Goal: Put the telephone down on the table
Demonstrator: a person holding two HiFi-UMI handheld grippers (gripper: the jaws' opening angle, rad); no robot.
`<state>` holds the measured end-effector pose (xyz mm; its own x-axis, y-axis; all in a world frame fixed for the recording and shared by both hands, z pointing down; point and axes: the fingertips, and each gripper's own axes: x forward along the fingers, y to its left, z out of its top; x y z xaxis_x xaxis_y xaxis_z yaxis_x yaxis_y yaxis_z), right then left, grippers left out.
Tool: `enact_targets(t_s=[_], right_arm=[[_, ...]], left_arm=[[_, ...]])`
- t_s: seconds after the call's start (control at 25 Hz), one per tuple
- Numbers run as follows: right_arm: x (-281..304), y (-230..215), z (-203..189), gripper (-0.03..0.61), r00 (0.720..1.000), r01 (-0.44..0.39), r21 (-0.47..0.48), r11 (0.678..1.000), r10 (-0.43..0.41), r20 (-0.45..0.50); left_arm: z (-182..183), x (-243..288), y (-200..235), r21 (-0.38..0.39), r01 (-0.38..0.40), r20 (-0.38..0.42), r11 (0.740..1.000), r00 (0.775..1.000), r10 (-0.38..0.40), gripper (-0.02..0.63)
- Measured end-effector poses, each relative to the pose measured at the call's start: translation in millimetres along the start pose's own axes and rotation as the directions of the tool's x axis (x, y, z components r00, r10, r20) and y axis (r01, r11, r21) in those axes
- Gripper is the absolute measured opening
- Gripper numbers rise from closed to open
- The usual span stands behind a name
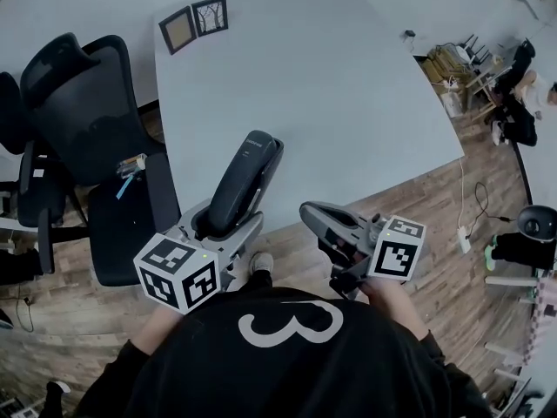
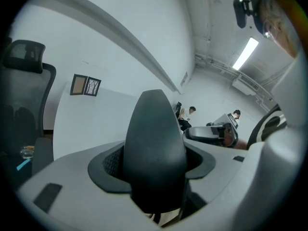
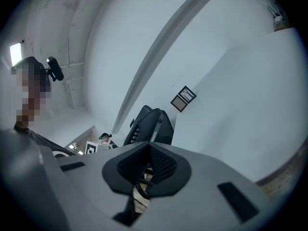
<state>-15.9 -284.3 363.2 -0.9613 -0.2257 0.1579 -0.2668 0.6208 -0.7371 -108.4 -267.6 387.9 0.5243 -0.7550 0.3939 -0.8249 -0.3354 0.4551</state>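
Observation:
The dark grey telephone handset [image 1: 252, 159] points up and away over the near edge of the white table [image 1: 348, 85]. My left gripper [image 1: 237, 207] is shut on its lower part. In the left gripper view the handset [image 2: 154, 138] fills the space between the pads and sticks out past them. My right gripper [image 1: 312, 211] hangs to its right, short of the table edge, with its jaws shut. In the right gripper view the pads [image 3: 161, 167] meet. A coiled black cord [image 3: 140, 189] shows in the slot under them; I cannot tell whether it is pinched. The handset [image 3: 144, 121] shows beyond it.
Two small framed pictures [image 1: 193, 23] lie at the table's far left corner and a small object [image 1: 409, 35] at its far right. Black office chairs [image 1: 78, 94] stand to the left of the table. People [image 1: 522, 85] sit at the far right over the wooden floor [image 1: 435, 198].

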Motion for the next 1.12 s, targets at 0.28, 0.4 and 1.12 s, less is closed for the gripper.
enact_targets(t_s=[0.28, 0.4, 1.12], right_arm=[[26, -22, 24, 0.009, 1.000, 0.001, 0.012, 1.000, -0.001, 0.001], [33, -33, 32, 0.009, 1.000, 0.014, 0.020, 1.000, -0.014, 0.008], [16, -83, 26, 0.009, 0.991, 0.124, 0.087, 0.989, -0.128, 0.042]], left_arm=[[16, 22, 44, 0.038, -0.058, -0.028, 0.998, 0.998, 0.060, 0.288], [19, 36, 62, 0.052, -0.067, -0.052, 0.996, 0.996, 0.070, 0.288], [-13, 114, 134, 0.246, -0.142, -0.204, 0.959, 0.959, 0.194, 0.288]])
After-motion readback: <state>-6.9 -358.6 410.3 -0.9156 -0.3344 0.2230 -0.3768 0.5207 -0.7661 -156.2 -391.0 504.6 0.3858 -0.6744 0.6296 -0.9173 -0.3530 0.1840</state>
